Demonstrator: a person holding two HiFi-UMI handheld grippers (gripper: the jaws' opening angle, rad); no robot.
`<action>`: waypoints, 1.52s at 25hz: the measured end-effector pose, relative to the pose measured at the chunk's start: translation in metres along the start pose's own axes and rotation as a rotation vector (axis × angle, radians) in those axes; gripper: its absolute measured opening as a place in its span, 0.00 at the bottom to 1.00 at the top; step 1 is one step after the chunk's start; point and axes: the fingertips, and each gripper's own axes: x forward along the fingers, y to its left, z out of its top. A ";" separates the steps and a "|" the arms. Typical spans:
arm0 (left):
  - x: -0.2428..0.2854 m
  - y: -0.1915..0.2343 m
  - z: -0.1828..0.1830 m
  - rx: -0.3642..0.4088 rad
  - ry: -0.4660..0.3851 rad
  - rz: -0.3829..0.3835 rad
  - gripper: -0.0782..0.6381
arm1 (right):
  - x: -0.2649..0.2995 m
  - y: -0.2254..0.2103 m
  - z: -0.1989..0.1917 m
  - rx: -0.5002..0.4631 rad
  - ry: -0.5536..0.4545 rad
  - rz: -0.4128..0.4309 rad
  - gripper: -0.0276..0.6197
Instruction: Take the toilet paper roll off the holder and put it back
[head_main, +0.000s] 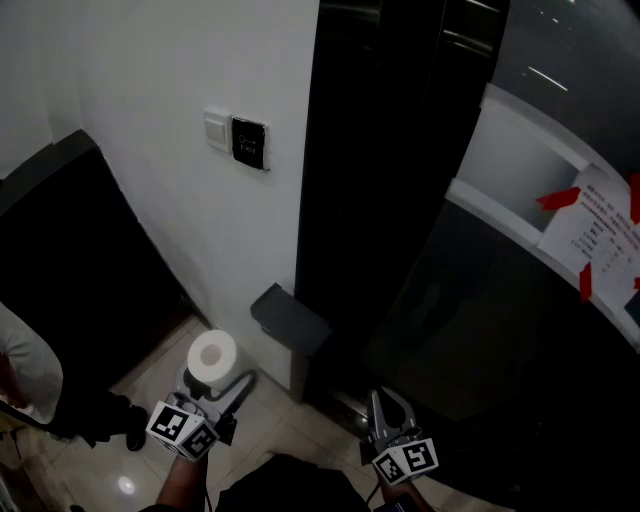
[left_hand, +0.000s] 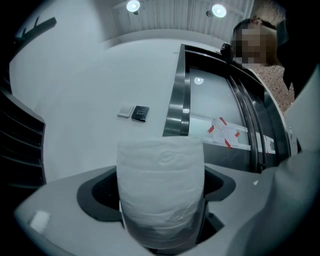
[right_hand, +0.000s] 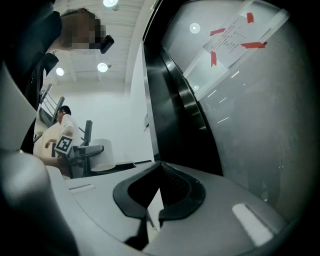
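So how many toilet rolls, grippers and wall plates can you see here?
toilet paper roll: 1
grippers: 2, the left gripper and the right gripper
wall plates: 2, the white plate and the black plate
Total: 5

left tongs (head_main: 212, 380): grey, black-white marker cube (head_main: 183, 428) | right tongs (head_main: 381, 400): grey, black-white marker cube (head_main: 405, 460)

The right gripper (right_hand: 160, 169) is pointing along a dark wall panel (right_hand: 172, 100), its jaws meeting at the tips, holding nothing. Far left, the left gripper (right_hand: 92, 149) is clasping a toilet paper roll (right_hand: 104, 159).
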 end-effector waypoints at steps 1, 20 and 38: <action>-0.001 0.000 -0.003 -0.001 0.008 -0.001 0.75 | 0.000 0.000 0.000 0.001 0.000 0.002 0.06; -0.005 -0.007 0.001 -0.075 -0.012 -0.028 0.75 | -0.002 0.005 0.001 0.010 -0.009 0.011 0.06; 0.021 -0.064 -0.003 -0.187 -0.020 -0.216 0.75 | -0.022 -0.004 0.006 0.021 -0.012 -0.028 0.06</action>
